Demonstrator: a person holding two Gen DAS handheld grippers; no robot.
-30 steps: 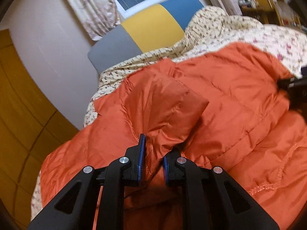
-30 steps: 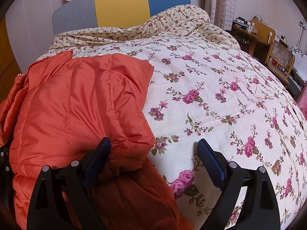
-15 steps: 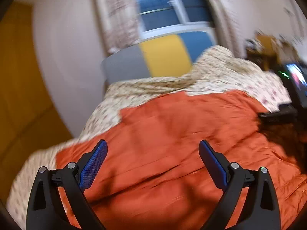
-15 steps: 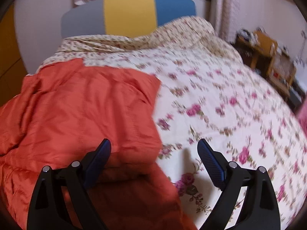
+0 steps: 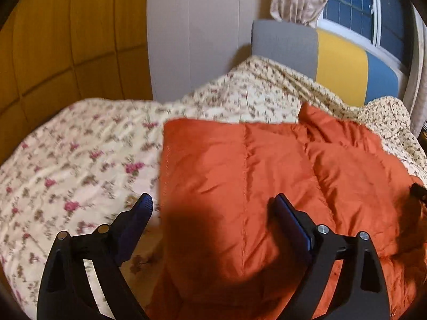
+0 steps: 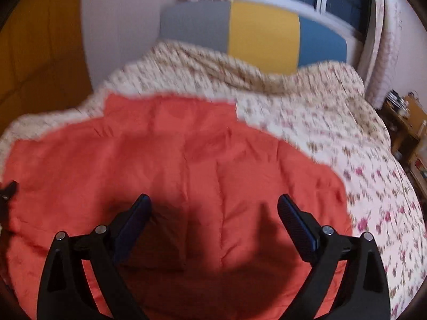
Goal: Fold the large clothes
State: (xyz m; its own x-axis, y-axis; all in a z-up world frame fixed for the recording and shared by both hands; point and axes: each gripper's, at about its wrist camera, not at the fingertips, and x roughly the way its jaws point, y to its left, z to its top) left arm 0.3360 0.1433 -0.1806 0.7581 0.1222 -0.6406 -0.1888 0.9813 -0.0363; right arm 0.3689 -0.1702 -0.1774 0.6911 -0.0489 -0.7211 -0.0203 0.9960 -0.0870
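Note:
A puffy orange quilted jacket (image 5: 267, 165) lies spread on a bed, its sleeves folded in over the body. My left gripper (image 5: 212, 201) hovers over the jacket's left edge with its jaws wide and closing slightly; nothing is pressed between the blue pads. In the right wrist view the jacket (image 6: 173, 160) fills the lower middle. My right gripper (image 6: 213, 200) stands open above it, holding nothing. A black bit at the frame edge (image 5: 417, 190) looks like the other gripper.
The bed carries a cream quilt with pink flowers (image 5: 80, 160), bare to the left of the jacket and also to its right (image 6: 347, 133). A grey, yellow and blue headboard (image 6: 261, 32) stands behind. A wooden wardrobe (image 5: 66, 40) is at left, a cluttered desk (image 6: 408, 117) at right.
My left gripper let go of the jacket fold, opened wide and swung left to the jacket's edge. My right gripper, open throughout, moved left from the jacket's right edge to over its middle.

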